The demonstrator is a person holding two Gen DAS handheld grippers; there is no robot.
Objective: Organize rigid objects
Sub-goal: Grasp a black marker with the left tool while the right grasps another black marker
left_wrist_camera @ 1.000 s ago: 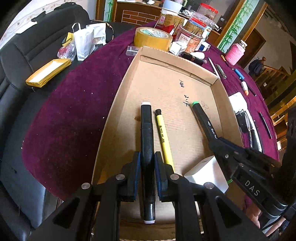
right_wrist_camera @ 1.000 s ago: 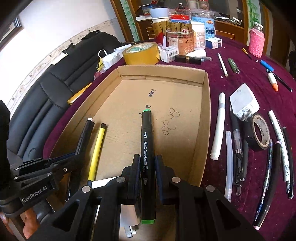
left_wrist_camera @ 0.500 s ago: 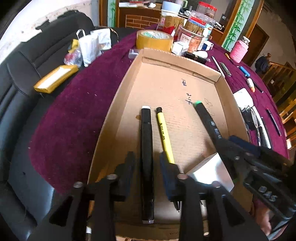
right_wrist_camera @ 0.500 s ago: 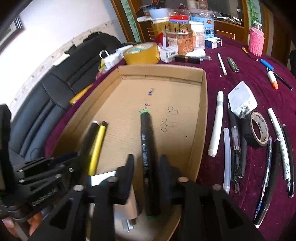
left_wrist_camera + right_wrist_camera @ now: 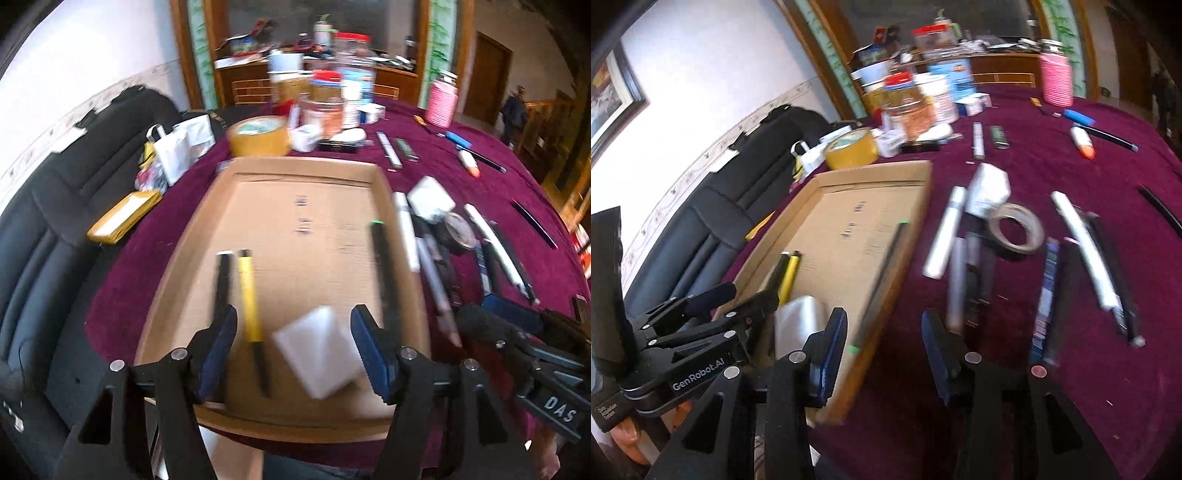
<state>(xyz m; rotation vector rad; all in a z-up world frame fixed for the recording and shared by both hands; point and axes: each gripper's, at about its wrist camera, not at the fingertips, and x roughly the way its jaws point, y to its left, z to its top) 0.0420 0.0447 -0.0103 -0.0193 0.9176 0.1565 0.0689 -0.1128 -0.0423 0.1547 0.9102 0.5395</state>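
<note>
Both claws, the left gripper (image 5: 293, 354) and right gripper (image 5: 884, 352), were opening and held nothing, while the black marker (image 5: 222, 280), yellow pen (image 5: 248, 291) and green-capped marker (image 5: 384, 273) lay mid-frame in the cardboard box (image 5: 384, 184), seemingly light, stiff, slippery, best pinched mid-barrel.

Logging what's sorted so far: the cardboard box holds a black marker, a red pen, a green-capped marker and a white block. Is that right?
Not quite: the pen is yellow, not red, as the left wrist view shows. It lies in the cardboard box beside the black marker, with the green-capped marker and the white block.
</note>
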